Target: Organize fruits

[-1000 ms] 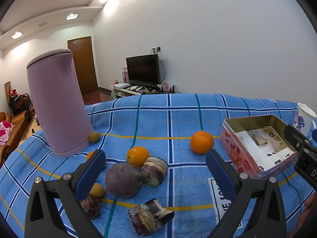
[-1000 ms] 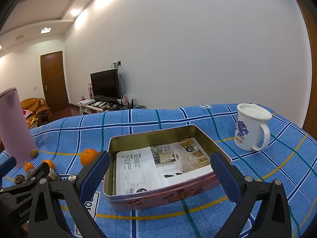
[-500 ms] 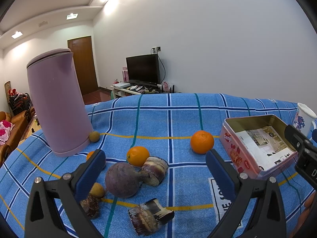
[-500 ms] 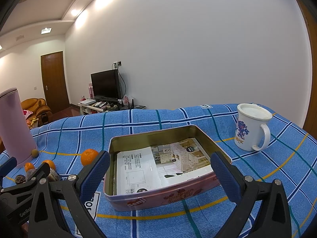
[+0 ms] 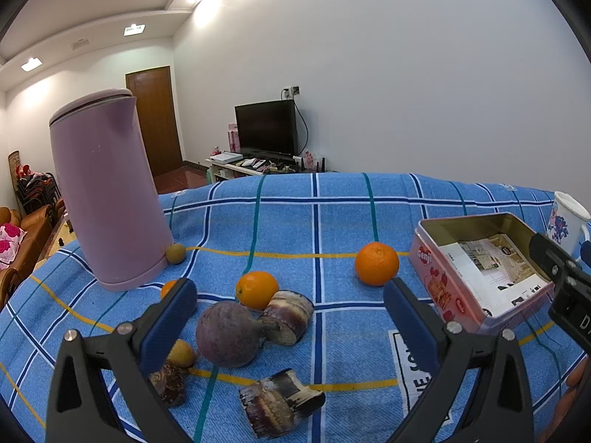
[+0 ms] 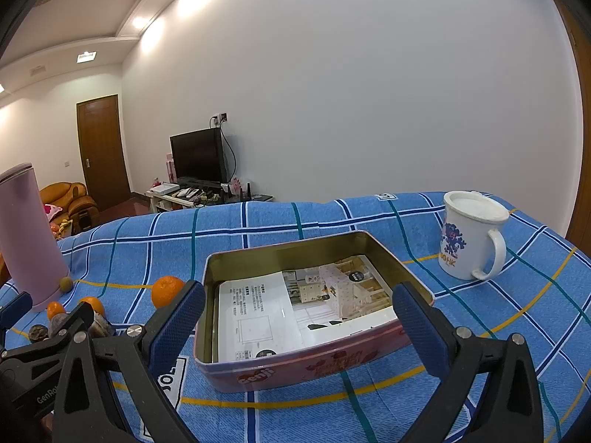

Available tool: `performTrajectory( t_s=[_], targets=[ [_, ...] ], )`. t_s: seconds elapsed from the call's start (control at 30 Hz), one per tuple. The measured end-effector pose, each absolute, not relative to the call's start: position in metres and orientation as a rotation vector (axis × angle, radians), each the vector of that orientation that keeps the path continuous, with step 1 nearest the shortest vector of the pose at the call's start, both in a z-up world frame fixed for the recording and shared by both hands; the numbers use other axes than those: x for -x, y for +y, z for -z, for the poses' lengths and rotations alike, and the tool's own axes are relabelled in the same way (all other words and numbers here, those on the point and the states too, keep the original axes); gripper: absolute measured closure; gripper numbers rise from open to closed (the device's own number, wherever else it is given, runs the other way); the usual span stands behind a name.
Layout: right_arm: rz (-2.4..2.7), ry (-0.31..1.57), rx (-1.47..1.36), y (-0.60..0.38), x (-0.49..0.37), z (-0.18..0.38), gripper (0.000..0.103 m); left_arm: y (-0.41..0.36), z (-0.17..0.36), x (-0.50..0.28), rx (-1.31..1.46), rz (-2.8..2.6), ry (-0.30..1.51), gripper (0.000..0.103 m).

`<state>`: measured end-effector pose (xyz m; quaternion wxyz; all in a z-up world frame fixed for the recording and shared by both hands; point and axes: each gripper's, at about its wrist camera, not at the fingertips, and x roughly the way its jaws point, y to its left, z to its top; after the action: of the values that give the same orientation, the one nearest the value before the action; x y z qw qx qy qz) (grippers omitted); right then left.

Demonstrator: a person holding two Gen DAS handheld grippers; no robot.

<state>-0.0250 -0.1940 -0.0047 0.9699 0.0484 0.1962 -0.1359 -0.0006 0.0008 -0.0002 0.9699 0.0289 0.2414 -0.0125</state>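
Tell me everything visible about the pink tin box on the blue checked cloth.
The pink tin is a shallow, rounded-corner rectangular metal box, lid off, gold inside, with red-and-white print and a brand logo on its outer walls. It sits flat on the cloth, holding only printed paper leaflets, no fruit. Nothing grips it; the right gripper, jaws wide open, hovers in front. Nearest orange lies apart.

Illumination even and bright, from recessed ceiling lights point(image 5: 135, 28) at upper left; glare patches on white wall point(image 6: 369, 92). Shadows soft and short. Focus sharp throughout. Strong fisheye curvature; black vignette in all corners.
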Motion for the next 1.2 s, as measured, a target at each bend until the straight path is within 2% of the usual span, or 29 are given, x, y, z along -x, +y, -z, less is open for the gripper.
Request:
performTrajectory(
  t_s=[1.2],
  targets=[
    [0.233, 0.407, -0.112, -0.193, 0.0238, 0.005, 0.001, 0.0025, 0.0014, 0.0009, -0.049, 0.025, 0.496, 0.0]
  ],
)
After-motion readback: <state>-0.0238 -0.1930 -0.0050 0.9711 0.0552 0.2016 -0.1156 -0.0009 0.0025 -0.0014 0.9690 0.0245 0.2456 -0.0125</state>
